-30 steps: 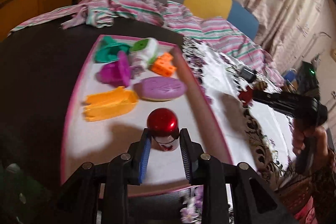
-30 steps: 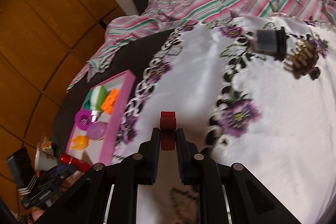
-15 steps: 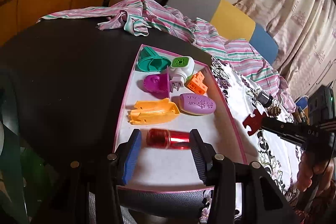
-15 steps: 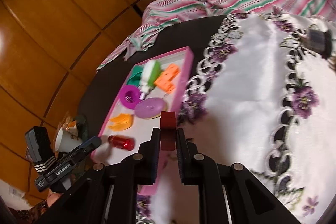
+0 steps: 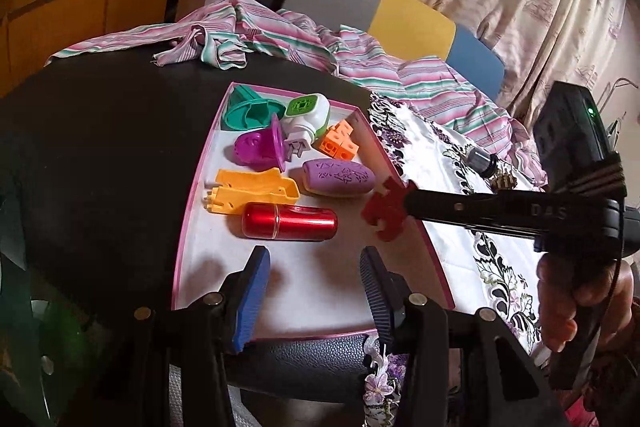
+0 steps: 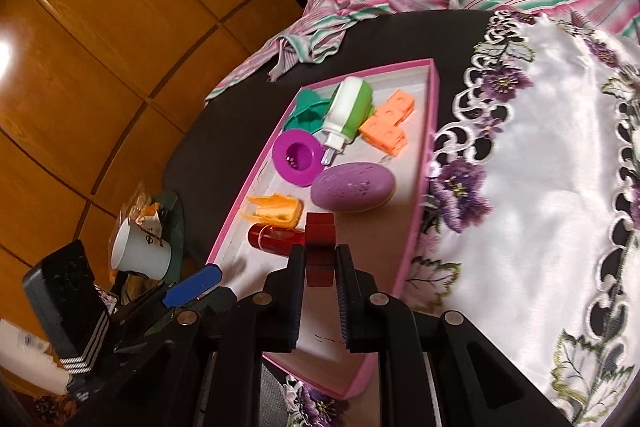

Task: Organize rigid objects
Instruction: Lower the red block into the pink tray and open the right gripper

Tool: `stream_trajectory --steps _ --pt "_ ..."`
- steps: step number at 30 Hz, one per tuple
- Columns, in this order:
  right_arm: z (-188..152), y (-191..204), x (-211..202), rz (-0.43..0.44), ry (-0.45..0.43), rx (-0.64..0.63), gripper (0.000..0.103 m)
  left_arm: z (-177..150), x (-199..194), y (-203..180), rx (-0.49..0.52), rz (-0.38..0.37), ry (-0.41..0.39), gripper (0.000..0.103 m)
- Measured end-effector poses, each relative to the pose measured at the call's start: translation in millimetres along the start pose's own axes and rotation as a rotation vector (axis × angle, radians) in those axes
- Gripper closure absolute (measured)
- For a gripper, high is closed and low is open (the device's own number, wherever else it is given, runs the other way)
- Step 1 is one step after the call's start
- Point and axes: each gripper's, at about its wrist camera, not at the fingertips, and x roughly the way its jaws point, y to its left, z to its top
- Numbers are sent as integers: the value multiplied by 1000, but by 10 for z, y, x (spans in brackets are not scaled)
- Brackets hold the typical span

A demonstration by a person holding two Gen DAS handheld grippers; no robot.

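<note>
Left wrist: glossy red metallic cylinder (image 5: pixel 290 221) seen lying in pink-rimmed tray (image 5: pixel 200 179) among plastic toys; dark table (image 5: pixel 100 147), embroidered satin cloth (image 5: pixel 452 163). Left hand-held gripper (image 5: pixel 314 287) spread wide, empty, cylinder just ahead.

Right wrist: red puzzle-shaped block (image 6: pixel 319 247) clamped in right hand-held gripper (image 6: pixel 318 291), held over tray; wood panel wall (image 6: pixel 120 27) behind.

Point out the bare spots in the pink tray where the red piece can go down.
The tray is bare at its near end, from the red cylinder to the near rim, and along its right side beside the purple oval. The far end is crowded: teal piece, green-white plug, orange blocks, magenta cup. The right gripper holds the red piece above the near end.
</note>
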Motion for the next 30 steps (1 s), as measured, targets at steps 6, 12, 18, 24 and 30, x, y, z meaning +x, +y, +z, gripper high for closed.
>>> stream_trajectory --steps 6,12,18,24,30 --pt "4 30 155 -9 31 7 88 -17 -18 42 -14 -1 -4 56" --pt "31 -21 103 -74 -11 18 76 -33 -22 55 -13 5 -2 56" --pt "75 -83 -158 -117 -92 18 71 -48 -1 8 1 -4 2 56" --pt "47 -79 -219 -197 -92 -25 65 -66 15 -71 30 -10 11 56" --pt "-17 -101 -214 -297 -62 -73 65 -76 15 -147 53 -63 16 56"
